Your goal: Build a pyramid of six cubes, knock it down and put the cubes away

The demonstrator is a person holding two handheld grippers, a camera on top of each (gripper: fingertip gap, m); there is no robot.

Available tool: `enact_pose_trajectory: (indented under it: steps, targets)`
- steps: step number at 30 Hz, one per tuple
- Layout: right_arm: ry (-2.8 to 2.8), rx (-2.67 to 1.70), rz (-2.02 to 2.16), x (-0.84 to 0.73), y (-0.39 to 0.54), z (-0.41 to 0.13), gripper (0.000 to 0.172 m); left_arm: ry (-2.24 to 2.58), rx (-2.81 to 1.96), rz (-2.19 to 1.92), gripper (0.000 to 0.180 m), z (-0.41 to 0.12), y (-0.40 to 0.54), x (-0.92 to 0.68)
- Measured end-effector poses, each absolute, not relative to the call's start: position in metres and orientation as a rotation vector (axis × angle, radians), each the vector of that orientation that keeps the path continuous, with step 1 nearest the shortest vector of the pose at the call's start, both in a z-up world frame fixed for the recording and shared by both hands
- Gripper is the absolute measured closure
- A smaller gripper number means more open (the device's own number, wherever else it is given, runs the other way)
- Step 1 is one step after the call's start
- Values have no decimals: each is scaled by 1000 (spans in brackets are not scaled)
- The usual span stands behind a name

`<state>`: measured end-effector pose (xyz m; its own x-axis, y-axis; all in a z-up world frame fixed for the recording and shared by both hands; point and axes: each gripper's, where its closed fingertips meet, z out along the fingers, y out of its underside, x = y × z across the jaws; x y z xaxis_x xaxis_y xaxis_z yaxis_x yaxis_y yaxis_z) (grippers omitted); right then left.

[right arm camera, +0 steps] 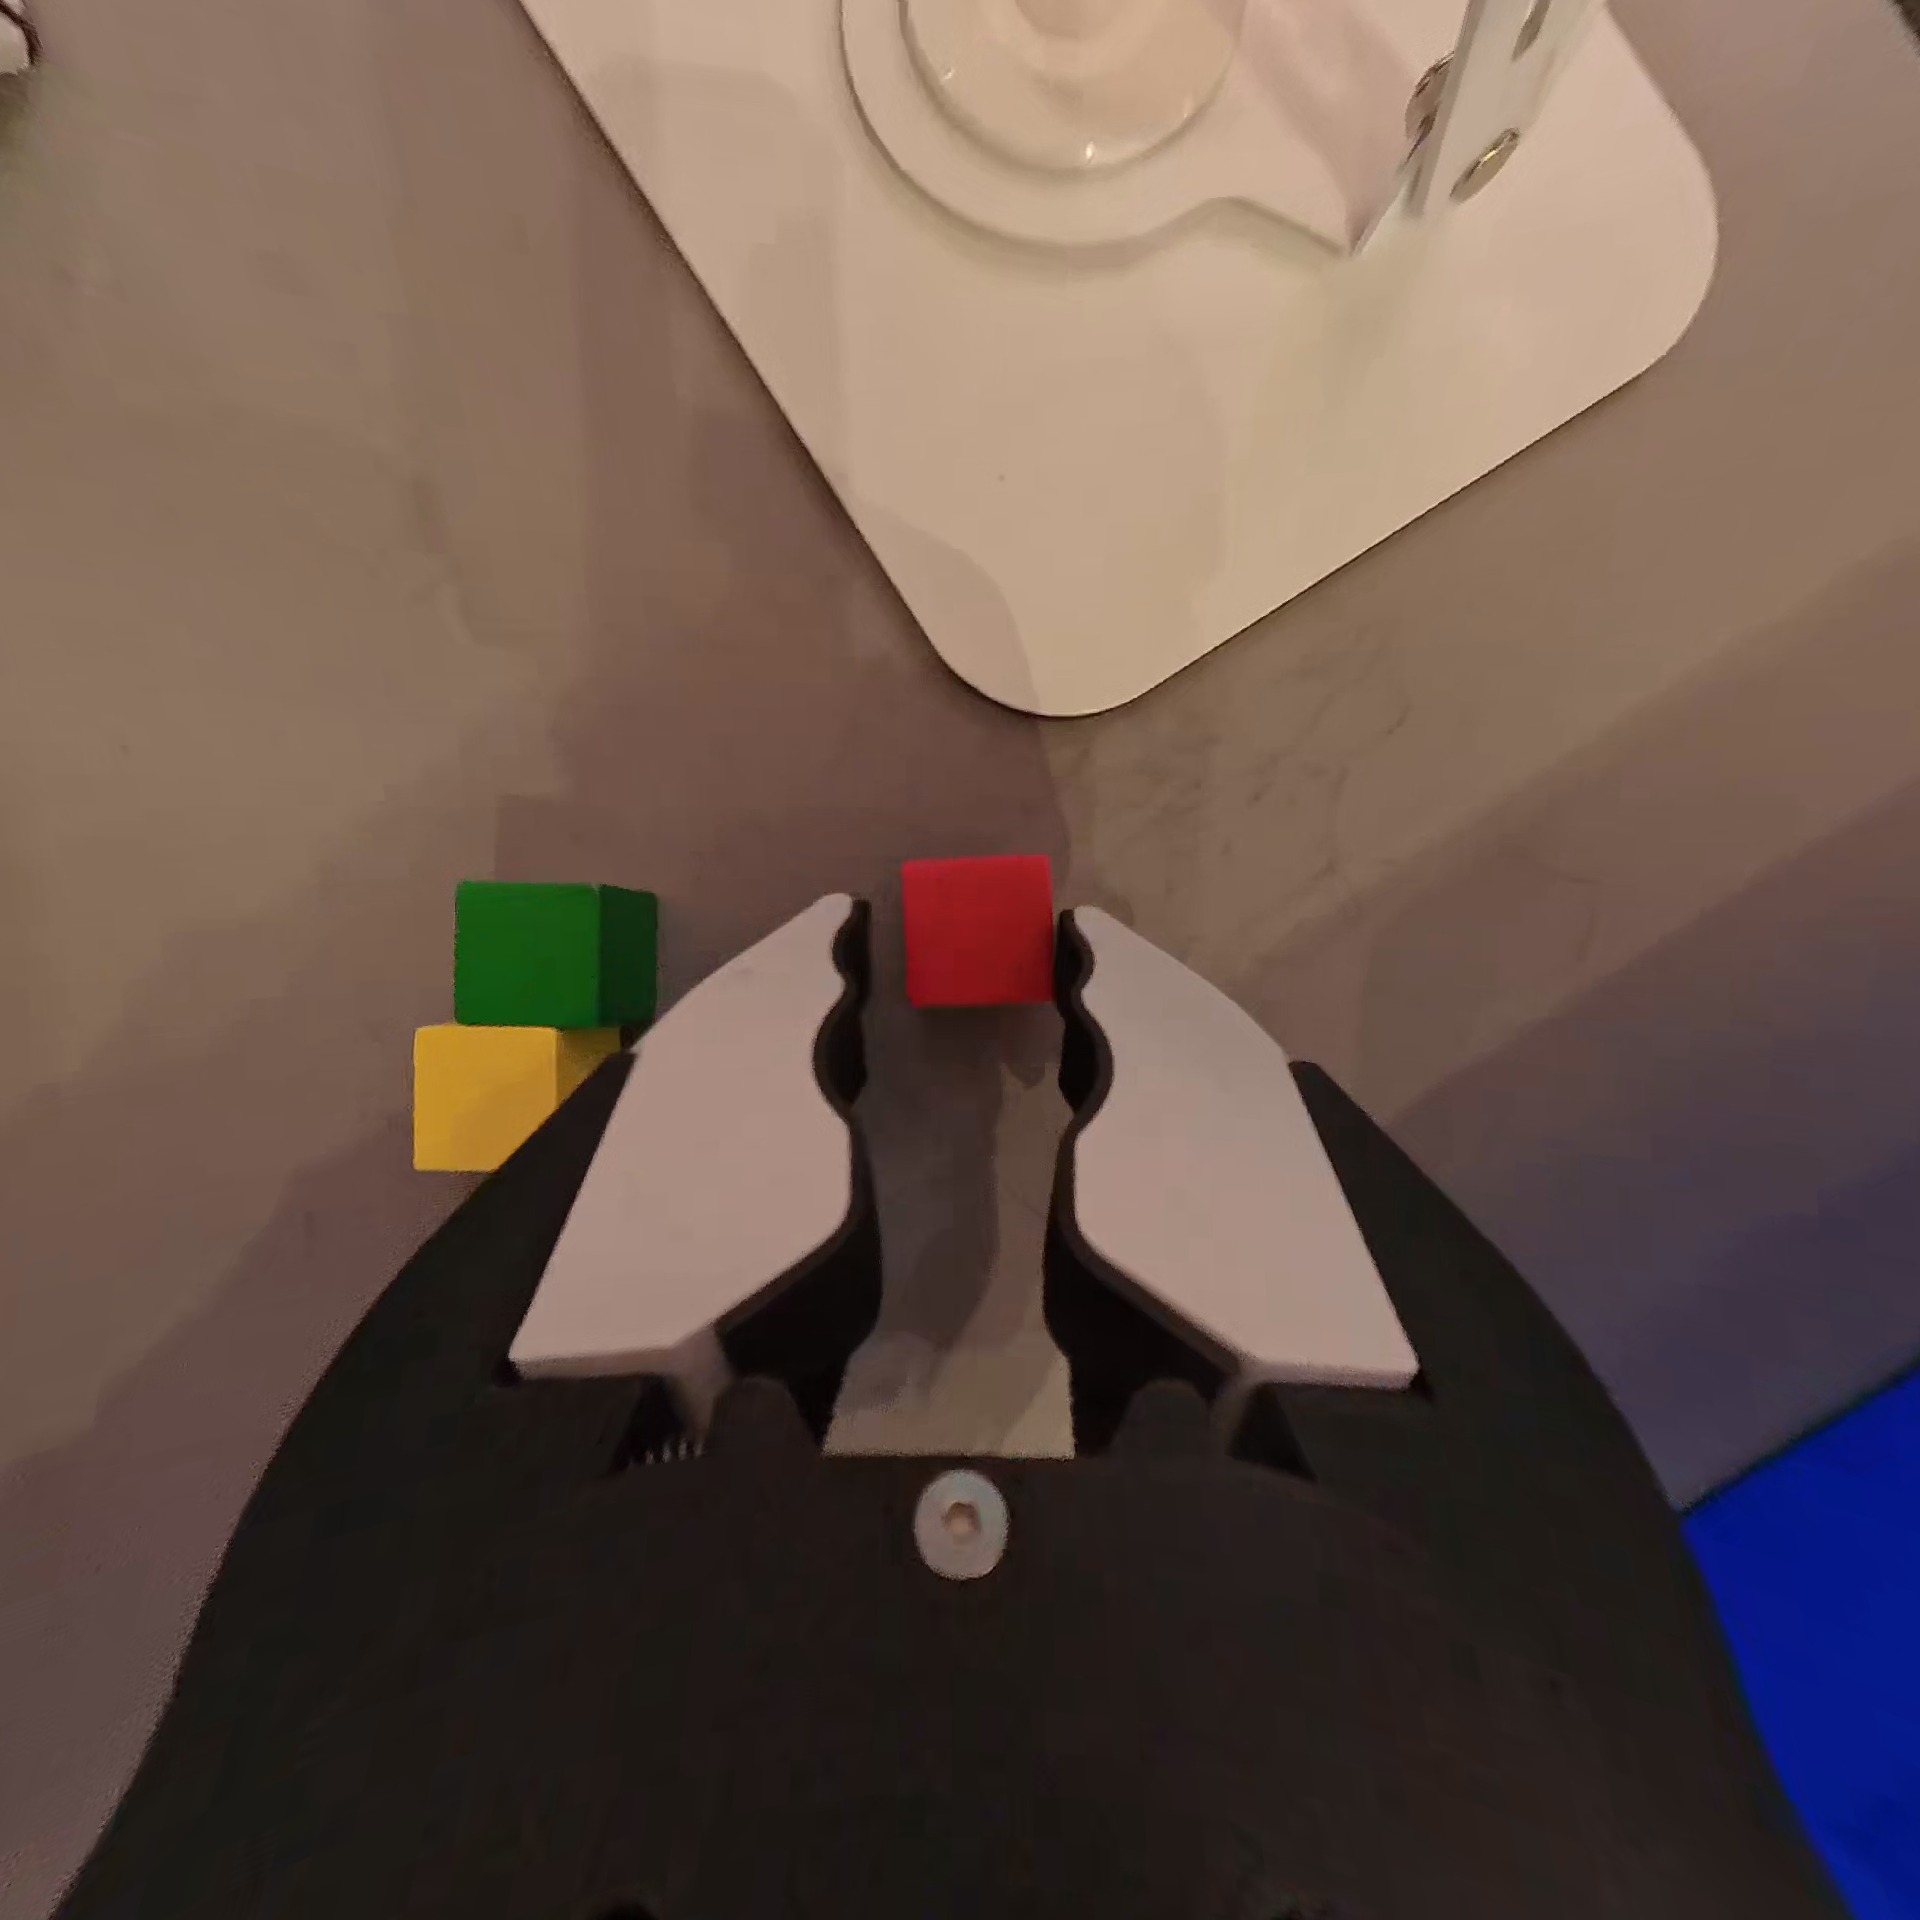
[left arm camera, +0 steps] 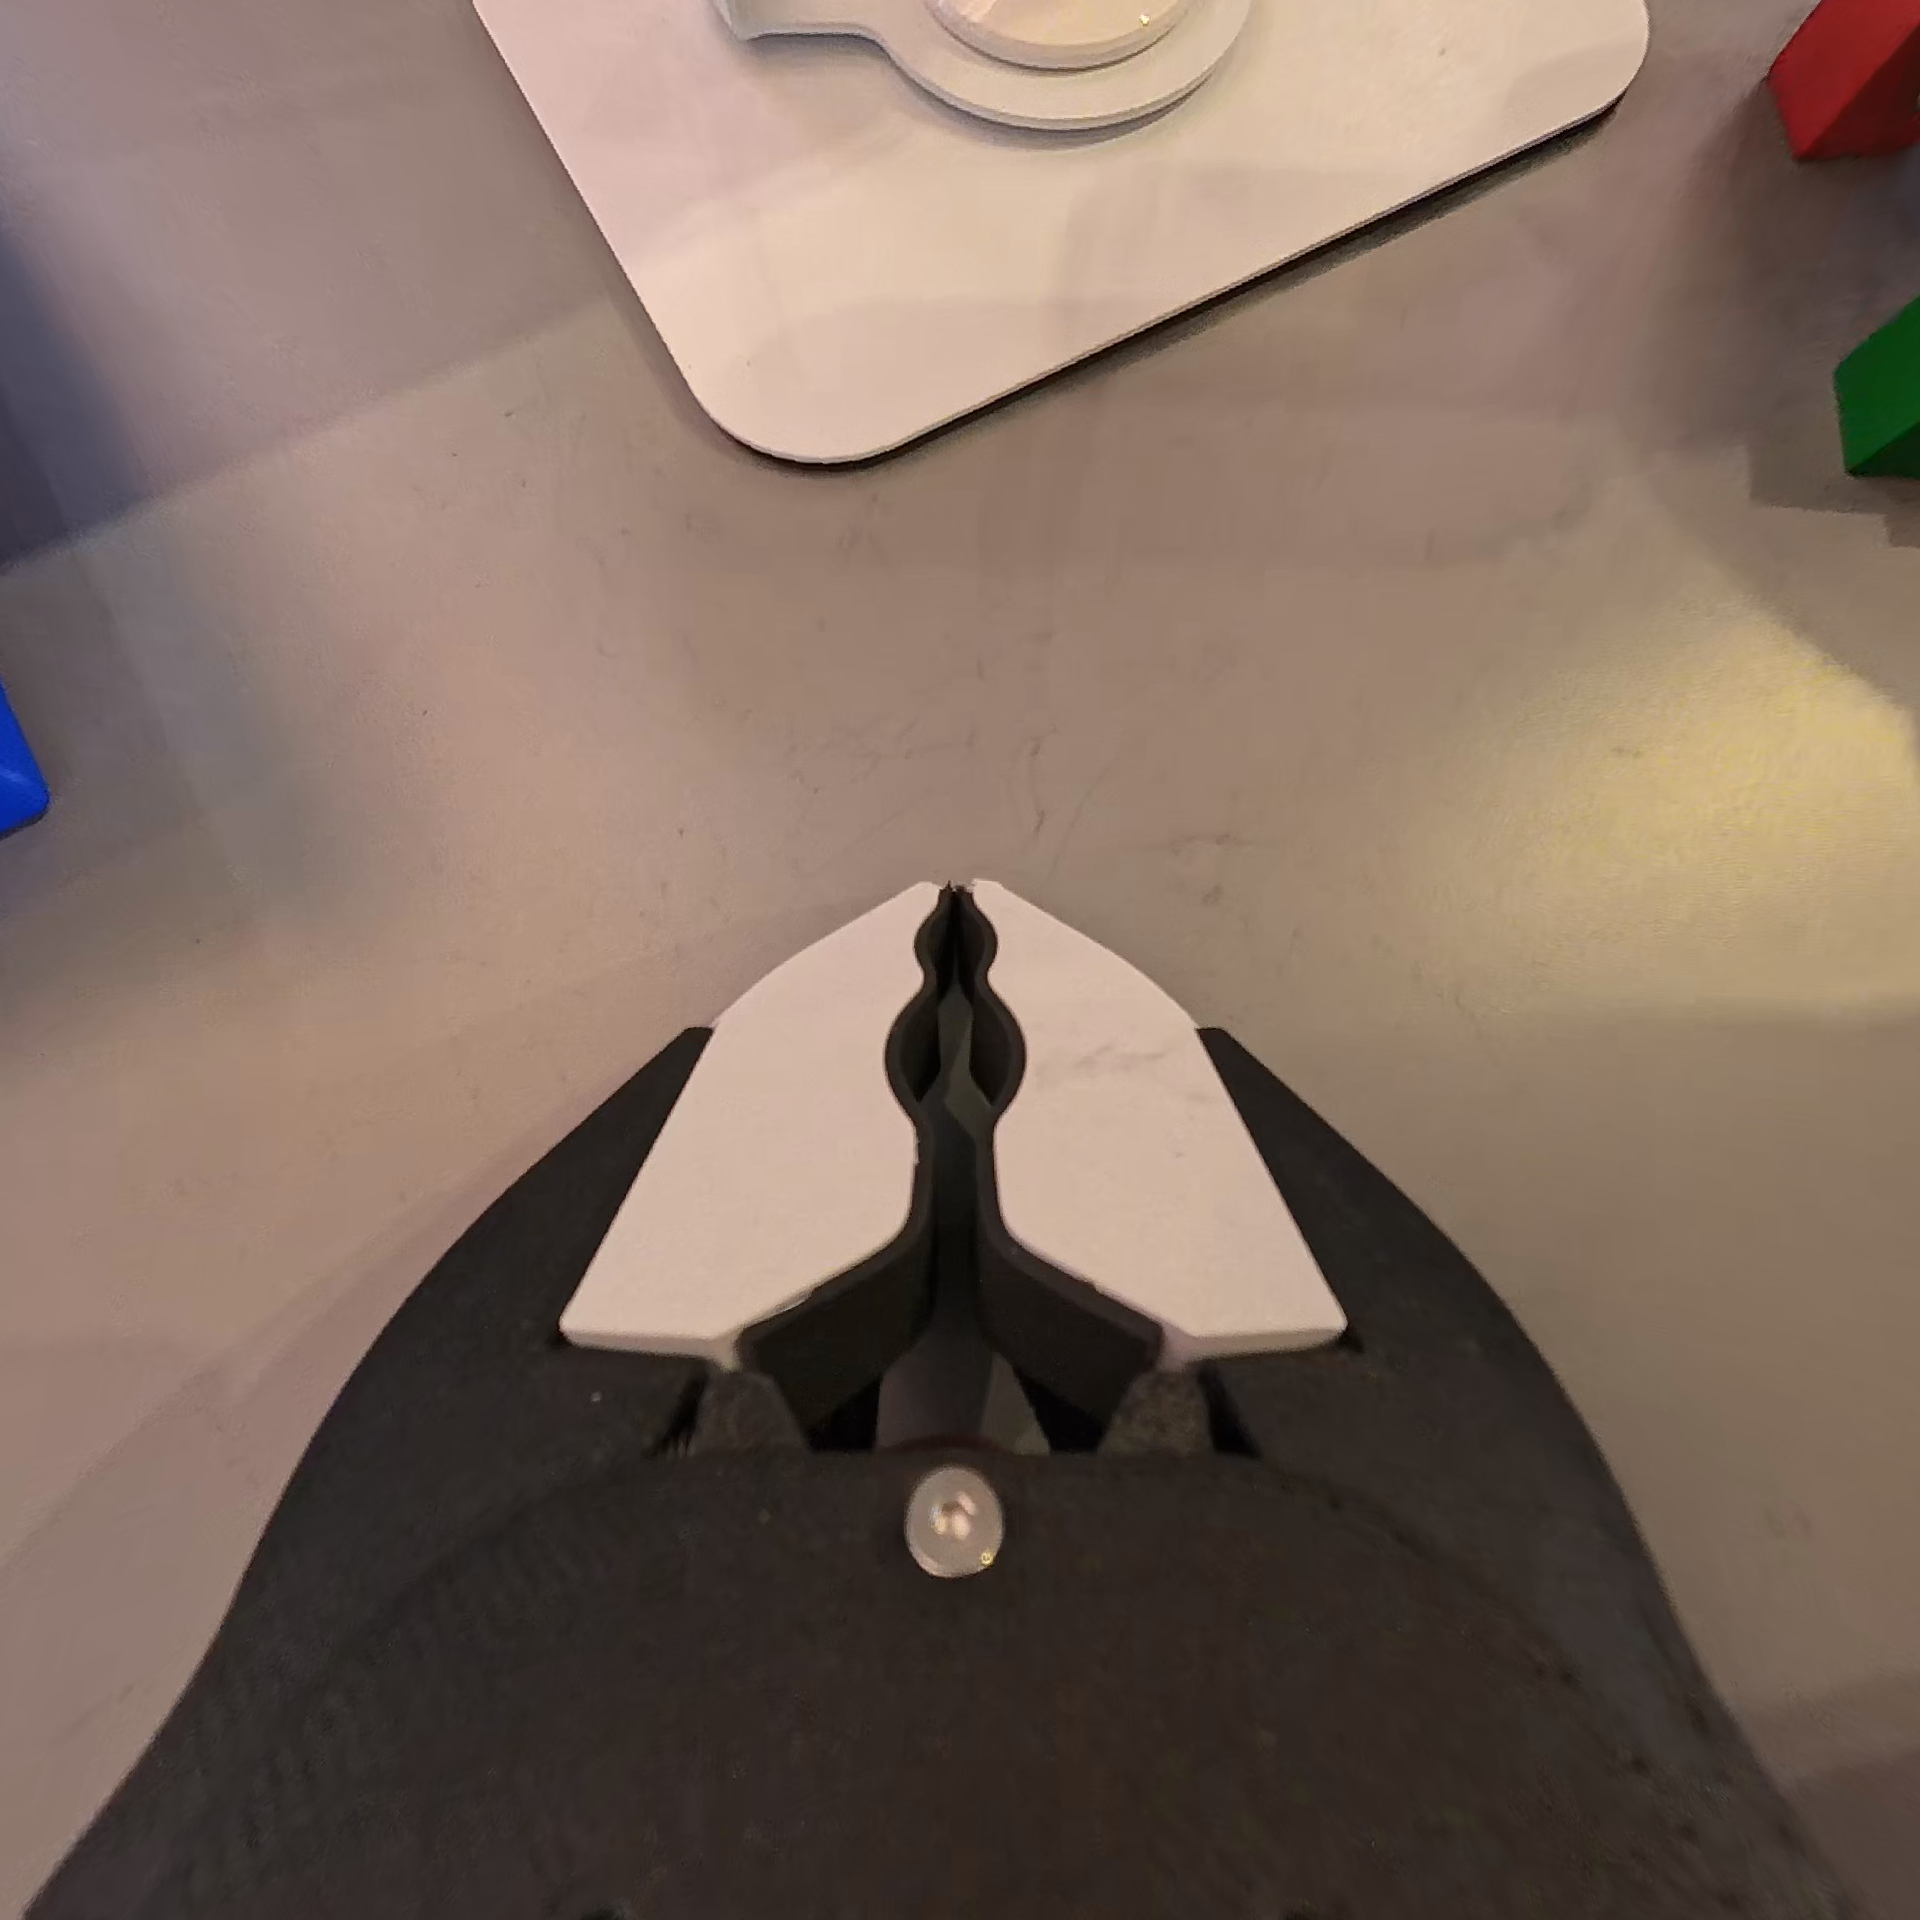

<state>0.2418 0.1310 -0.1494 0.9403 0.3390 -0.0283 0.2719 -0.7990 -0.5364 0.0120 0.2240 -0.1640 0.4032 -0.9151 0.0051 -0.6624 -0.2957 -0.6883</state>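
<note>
A: Where's the right gripper (right arm camera: 961, 940) rel. to the white rounded-corner base plate (right arm camera: 1195, 499)?

B: Just short of the plate's near corner, pointing at it, tilted down over the grey matte tabletop (right arm camera: 260, 623). Fingers apart, small red wooden cube (right arm camera: 975, 932) standing between the tips. Right pad sits against the cube's side; a sliver of gap shows on the left pad (right arm camera: 850, 956), so not clamped.

A: Other cubes?

B: Green wooden cube (right arm camera: 551, 954) and yellow wooden cube (right arm camera: 488, 1096) touching each other, left of the red one, farther from the plate corner. Yellow is partly behind the gripper's black body.

A: Left gripper (left arm camera: 958, 891)?

B: Also aimed at the plate, near corner ahead, angled down over bare table. Fingers together, tips meeting, nothing between. At the right edge of its view, beside the plate: bits of the red cube (left arm camera: 1860, 94) and green cube (left arm camera: 1886, 405).

A: Anything blue?

B: Blue container, edge only, well off from the plate (right arm camera: 1829, 1621); blue also at the left wrist view's left edge (left arm camera: 16, 758). Can't tell more.
</note>
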Motion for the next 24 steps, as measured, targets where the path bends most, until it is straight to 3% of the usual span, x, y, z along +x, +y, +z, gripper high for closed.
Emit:
enact_pose_trajectory:
  steps: [1,6,13,18,24]
  targets:
    - [-449,-2552,171,242,130,-151,144,1339,-2057,-541,180,-164,224,12]
    - [-438,-2519,207,238,130,-135,145,1341,-2057,-543,180,-164,224,12]
    - [-15,-2294,-16,358,116,-1,145,1343,-2055,-544,180,-164,224,12]
    - [343,-2386,-151,483,87,-44,144,1346,-2053,-546,180,-164,224,12]
    - [459,-2529,-228,527,79,-102,144,1347,-2053,-546,180,-164,224,12]
